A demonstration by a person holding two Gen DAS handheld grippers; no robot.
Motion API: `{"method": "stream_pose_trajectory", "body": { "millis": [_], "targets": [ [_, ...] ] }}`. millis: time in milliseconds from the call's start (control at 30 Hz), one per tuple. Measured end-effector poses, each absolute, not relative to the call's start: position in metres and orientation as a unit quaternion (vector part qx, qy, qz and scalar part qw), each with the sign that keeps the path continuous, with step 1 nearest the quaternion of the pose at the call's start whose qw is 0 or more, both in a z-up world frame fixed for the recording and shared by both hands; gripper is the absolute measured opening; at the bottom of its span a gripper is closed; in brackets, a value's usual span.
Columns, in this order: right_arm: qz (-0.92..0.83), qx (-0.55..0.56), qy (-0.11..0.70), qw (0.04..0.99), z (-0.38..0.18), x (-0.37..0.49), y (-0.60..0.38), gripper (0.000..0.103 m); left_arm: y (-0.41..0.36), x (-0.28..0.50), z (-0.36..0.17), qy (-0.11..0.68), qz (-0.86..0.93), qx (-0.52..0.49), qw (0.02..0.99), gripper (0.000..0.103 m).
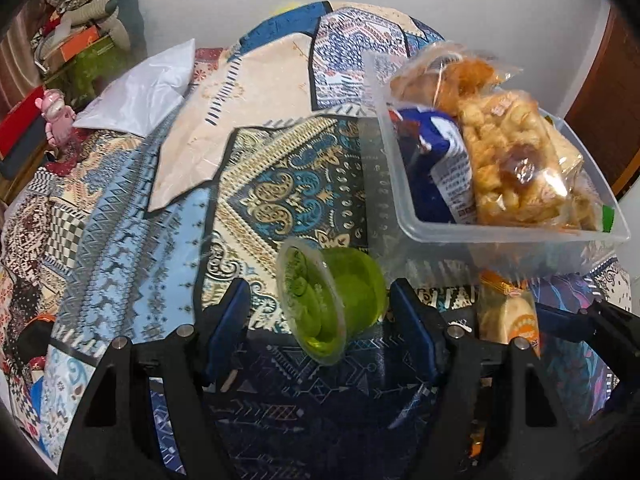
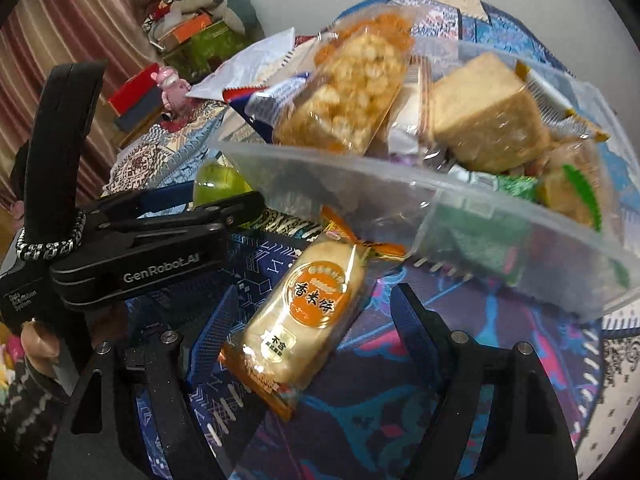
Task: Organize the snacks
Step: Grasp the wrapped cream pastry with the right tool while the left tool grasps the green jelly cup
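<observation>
A green jelly cup lies on its side on the patterned cloth between the open fingers of my left gripper, nearer the right finger. A clear plastic bin at right holds several wrapped snacks. An orange rice-cracker packet lies on the cloth between the open fingers of my right gripper, just in front of the bin. The packet also shows in the left wrist view. The left gripper's body and the jelly cup show at left in the right wrist view.
A white plastic bag lies at the table's far left. Boxes and cushions are piled beyond the table's left edge, beside a pink figurine. A wooden door stands at far right.
</observation>
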State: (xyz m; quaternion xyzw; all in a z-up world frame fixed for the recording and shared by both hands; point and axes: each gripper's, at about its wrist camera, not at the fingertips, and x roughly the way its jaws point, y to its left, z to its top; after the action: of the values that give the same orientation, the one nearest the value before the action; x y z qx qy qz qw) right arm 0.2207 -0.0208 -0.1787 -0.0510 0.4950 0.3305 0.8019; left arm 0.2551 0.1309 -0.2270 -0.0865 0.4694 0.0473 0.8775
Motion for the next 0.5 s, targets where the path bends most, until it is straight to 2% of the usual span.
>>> {"method": "stream_pose_trajectory", "body": {
  "millis": [67,100,133,167,233,367,500],
  "targets": [
    [0.330,-0.055,0.490,0.805,-0.180,0.220,-0.019,0.074,0.129,0.255,-0.232,0.471,0.046,-0.082,0.877,0.066],
    [0.329,-0.061,0.486,0.807,-0.180,0.220,-0.018,0.068,0.129,0.255,-0.233,0.470,0.044,-0.080,0.878,0.064],
    [0.328,-0.067,0.485,0.808,-0.180,0.219,-0.017,0.061,0.128,0.253,-0.233,0.467,0.040,-0.081,0.880,0.057],
    [0.330,-0.069,0.484,0.808,-0.181,0.219,-0.017,0.060,0.128,0.252,-0.233,0.467,0.036,-0.083,0.880,0.053],
    [0.331,-0.067,0.482,0.808,-0.180,0.219,-0.019,0.048,0.128,0.250,-0.232,0.464,0.039,-0.082,0.881,0.051],
    [0.332,-0.062,0.480,0.809,-0.179,0.219,-0.024,0.042,0.122,0.244,-0.228,0.460,0.044,-0.065,0.884,0.044],
    [0.334,-0.067,0.475,0.811,-0.176,0.215,-0.025,0.038,0.117,0.232,-0.223,0.460,0.040,-0.059,0.885,0.044]
  ]
}}
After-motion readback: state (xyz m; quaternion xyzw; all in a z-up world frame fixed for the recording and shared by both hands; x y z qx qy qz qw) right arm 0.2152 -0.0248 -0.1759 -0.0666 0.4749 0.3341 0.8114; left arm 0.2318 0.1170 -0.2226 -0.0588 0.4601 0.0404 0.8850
